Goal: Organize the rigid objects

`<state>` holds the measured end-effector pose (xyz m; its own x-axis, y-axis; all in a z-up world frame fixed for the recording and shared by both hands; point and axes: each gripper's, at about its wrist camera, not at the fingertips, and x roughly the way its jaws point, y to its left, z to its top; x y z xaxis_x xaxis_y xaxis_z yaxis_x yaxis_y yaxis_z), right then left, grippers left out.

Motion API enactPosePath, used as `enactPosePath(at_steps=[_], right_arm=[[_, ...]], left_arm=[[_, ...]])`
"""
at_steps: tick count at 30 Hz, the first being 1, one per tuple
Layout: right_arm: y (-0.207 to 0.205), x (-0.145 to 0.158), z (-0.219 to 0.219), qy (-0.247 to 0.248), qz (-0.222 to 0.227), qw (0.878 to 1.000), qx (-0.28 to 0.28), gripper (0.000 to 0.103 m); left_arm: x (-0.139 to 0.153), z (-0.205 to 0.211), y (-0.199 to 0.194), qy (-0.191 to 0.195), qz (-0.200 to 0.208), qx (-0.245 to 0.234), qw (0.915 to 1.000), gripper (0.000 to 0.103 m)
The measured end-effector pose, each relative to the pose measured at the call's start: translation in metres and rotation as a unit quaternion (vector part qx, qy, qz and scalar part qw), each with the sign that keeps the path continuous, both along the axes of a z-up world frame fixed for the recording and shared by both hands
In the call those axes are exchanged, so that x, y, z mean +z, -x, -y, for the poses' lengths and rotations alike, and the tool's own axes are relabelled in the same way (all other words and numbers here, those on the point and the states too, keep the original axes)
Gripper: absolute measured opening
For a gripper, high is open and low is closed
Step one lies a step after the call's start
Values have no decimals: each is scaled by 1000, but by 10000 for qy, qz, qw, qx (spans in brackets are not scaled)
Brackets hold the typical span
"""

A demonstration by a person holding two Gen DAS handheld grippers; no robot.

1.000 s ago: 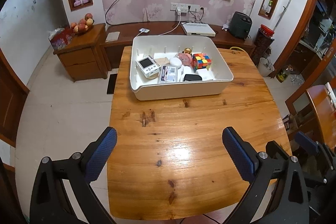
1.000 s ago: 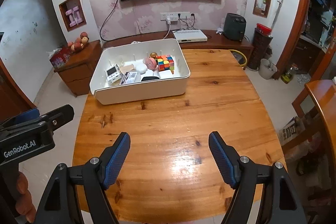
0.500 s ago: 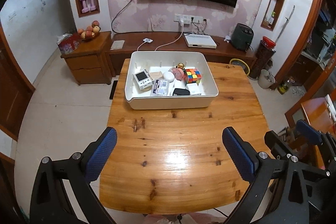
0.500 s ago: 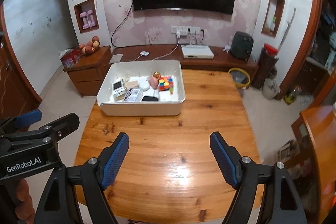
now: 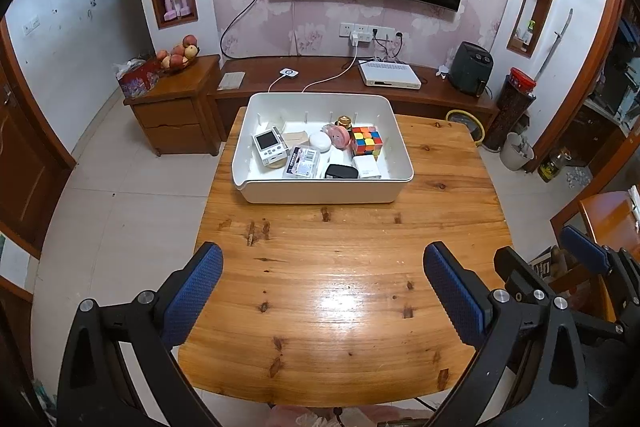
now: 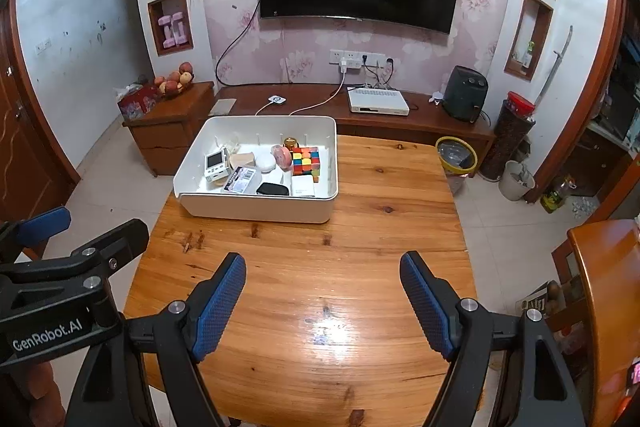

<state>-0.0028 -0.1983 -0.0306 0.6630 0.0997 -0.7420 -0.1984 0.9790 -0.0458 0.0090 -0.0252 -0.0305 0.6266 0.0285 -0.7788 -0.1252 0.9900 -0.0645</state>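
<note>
Sitting on wooden table (image 5: pixel 340 287): white bin (image 5: pixel 320 191) holding Rubik's cube (image 5: pixel 366 140), handheld console (image 5: pixel 269 146), pink disc (image 5: pixel 339 137). Left gripper (image 5: pixel 322 291) and right gripper (image 6: pixel 322 301) released, empty.

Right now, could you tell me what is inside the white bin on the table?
The white bin holds a colour cube, a pink round item, a small white screen device, a labelled clear box and a black case. Whatever lies beneath them is covered.
</note>
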Motion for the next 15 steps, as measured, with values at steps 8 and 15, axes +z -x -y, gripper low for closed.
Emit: enactPosePath(at_steps=[8,15], right_arm=[[-9,-1,7,53,-49,9998,-194,80],[-13,-1,12,60,-57,9993,-357,80]], left_arm=[[-5,5,-7,0,9,-51,10000,101],[-5,6,-11,11,2,-96,10000,101]])
